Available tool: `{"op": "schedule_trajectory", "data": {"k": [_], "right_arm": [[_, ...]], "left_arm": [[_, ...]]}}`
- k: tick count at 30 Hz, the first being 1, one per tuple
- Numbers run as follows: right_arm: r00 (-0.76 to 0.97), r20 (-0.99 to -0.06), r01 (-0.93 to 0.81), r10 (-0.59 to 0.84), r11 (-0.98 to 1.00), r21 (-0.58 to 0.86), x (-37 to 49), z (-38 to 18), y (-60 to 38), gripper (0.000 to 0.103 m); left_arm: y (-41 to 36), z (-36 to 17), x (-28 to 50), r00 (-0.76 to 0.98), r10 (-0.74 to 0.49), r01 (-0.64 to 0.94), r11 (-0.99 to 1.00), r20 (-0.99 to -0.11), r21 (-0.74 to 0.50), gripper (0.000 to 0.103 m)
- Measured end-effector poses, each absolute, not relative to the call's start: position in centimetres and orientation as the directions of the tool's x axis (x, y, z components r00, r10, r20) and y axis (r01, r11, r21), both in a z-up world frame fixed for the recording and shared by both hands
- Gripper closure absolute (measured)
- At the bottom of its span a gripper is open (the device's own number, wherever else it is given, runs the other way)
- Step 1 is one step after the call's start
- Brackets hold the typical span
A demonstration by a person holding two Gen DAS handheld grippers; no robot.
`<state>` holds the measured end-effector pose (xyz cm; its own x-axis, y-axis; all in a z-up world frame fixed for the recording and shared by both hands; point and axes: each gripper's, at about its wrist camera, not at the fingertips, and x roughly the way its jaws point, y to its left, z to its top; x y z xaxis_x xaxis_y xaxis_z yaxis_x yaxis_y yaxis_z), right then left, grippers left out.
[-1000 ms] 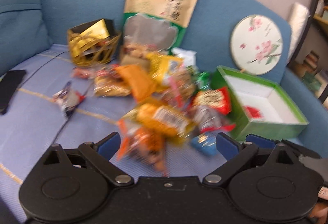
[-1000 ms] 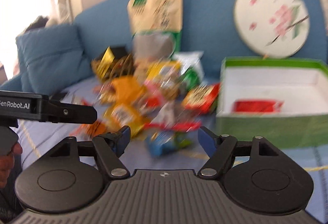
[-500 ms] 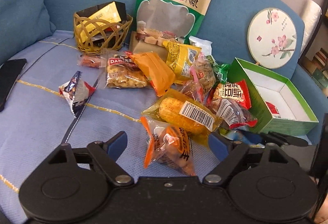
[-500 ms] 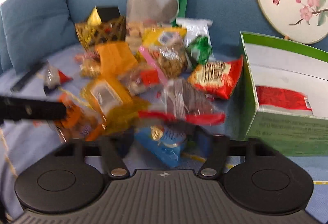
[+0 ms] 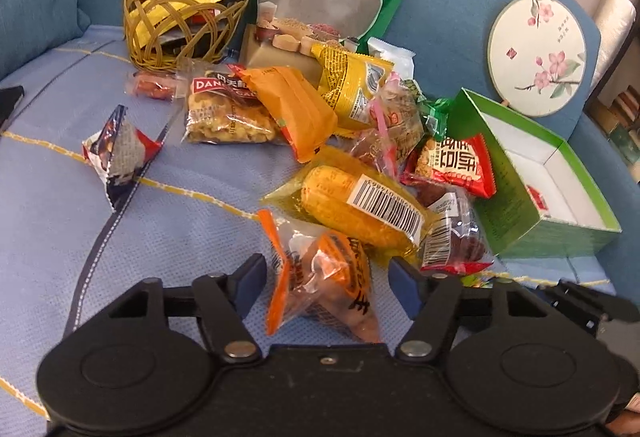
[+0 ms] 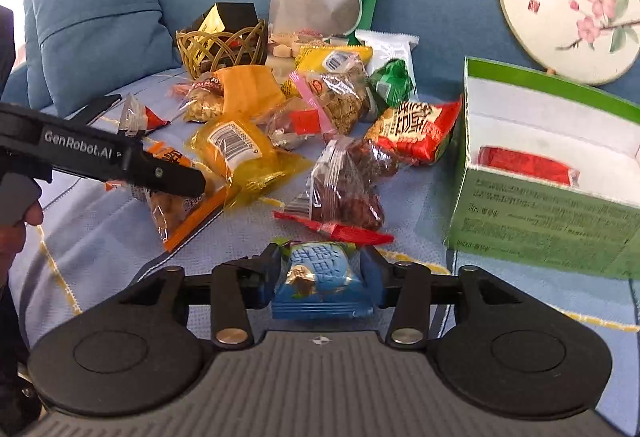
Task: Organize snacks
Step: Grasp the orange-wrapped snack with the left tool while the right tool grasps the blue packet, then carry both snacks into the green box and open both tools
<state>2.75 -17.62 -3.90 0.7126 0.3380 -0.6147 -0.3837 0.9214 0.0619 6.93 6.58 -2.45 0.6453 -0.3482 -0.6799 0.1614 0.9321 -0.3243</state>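
**Two tongs over the snack pile.** My left tongs (image 5: 326, 273) stand released, their jaws having just been closing a little. The orange-edged clear packet (image 5: 328, 289) lies between the pads but apart from both, so nothing is grasped yet. Just ahead of these tongs lies the vacuum-packed corn (image 5: 360, 205), whose wrapper overlaps the packet's far end. My right tongs (image 6: 320, 265) straddle the blue packet (image 6: 320, 277), their jaws having just been opening. Both pads flank it closely, and I cannot tell whether they press on it. The green box (image 6: 540, 209) stands ahead and to the right of these tongs, open, with one red packet inside. The step in hand appears to be seizing one snack with each tong. To do it well, I should centre each packet between the pads, close on its filled body rather than on loose film, and lift the left packet clear of the corn wrapper before carrying it away.
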Motion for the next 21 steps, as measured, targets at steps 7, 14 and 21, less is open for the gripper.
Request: {"op": "schedule_trajectory", "data": {"k": [7, 14, 21], "right_arm": [[0.714, -0.628, -0.366, 0.311, 0.93, 0.045, 2.7, -4.0, -17.7, 0.008], [0.691, -0.613, -0.439, 0.384, 0.896, 0.067, 2.1, -3.0, -17.6, 0.037], [0.764, -0.475, -0.447, 0.436, 0.889, 0.098, 0.8, 0.5, -19.6, 0.038]], "left_arm": [[6.0, -2.6, 7.0, 0.645, -0.342, 0.174, 0.937, -0.683, -0.304, 0.008], [5.5, -2.2, 6.3, 0.637, -0.34, 0.218, 0.94, -0.692, -0.261, 0.041], [4.6, 2.0, 4.4, 0.671, -0.394, 0.288, 0.919, -0.628, -0.269, 0.042]]}}
